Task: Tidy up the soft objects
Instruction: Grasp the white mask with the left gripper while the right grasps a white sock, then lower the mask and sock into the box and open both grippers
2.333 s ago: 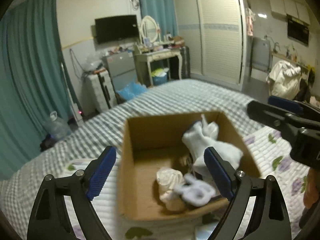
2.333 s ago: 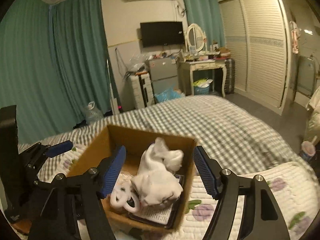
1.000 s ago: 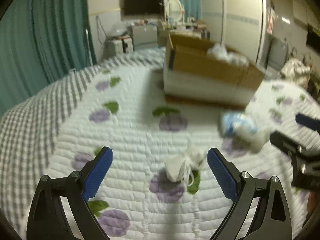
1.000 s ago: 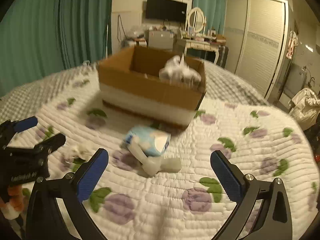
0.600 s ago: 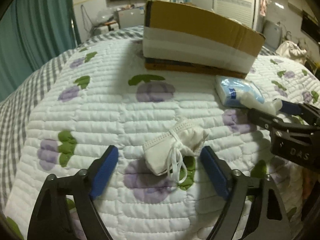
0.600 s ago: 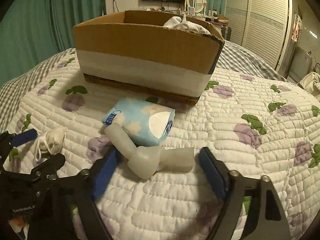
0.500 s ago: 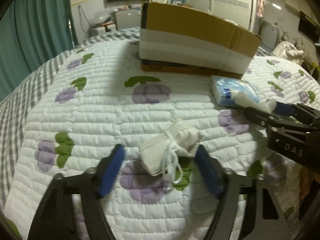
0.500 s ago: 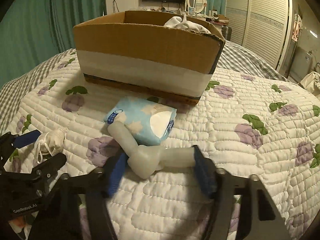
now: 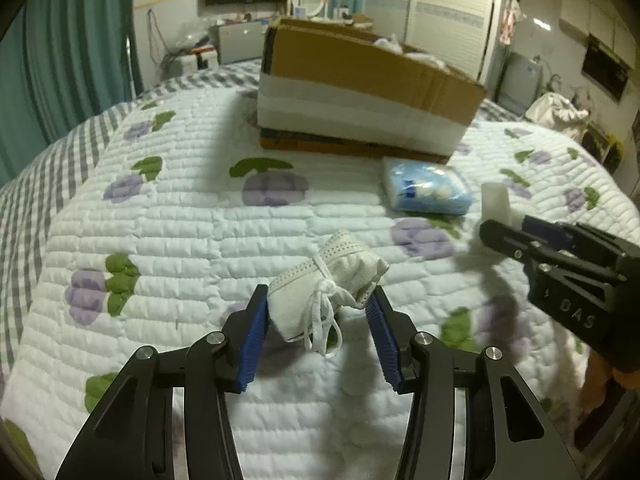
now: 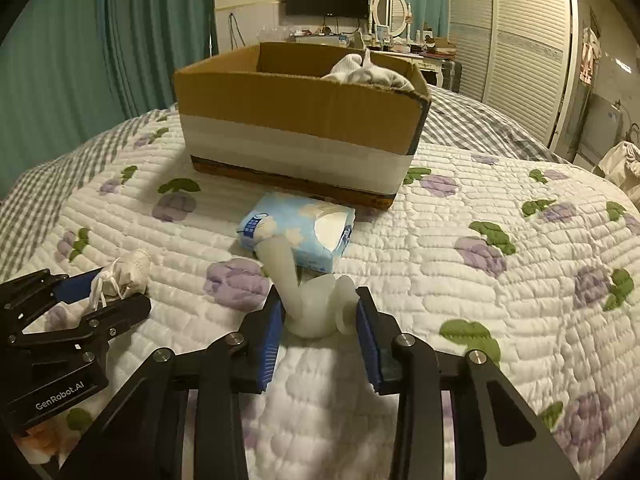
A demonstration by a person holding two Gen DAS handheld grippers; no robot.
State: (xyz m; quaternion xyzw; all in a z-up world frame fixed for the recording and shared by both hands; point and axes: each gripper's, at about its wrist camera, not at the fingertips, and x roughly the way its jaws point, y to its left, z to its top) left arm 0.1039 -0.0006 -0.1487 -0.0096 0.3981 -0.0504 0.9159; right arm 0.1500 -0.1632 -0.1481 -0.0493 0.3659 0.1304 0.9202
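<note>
the left gripper (image 9: 318, 312) has its jaws clenched around a rolled white mask (image 9: 324, 286) on the bed quilt (image 9: 180, 216), in front of the cardboard box (image 10: 300, 116). the right gripper (image 10: 318, 316) grasps a translucent soft tube (image 10: 310, 302) beside the blue tissue pack (image 10: 300, 236), also before the box.

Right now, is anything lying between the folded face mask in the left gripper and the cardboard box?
Nothing visible. Only bare quilt lies between the face mask, gripped by the left gripper, and the cardboard box. The blue tissue pack sits off right.
</note>
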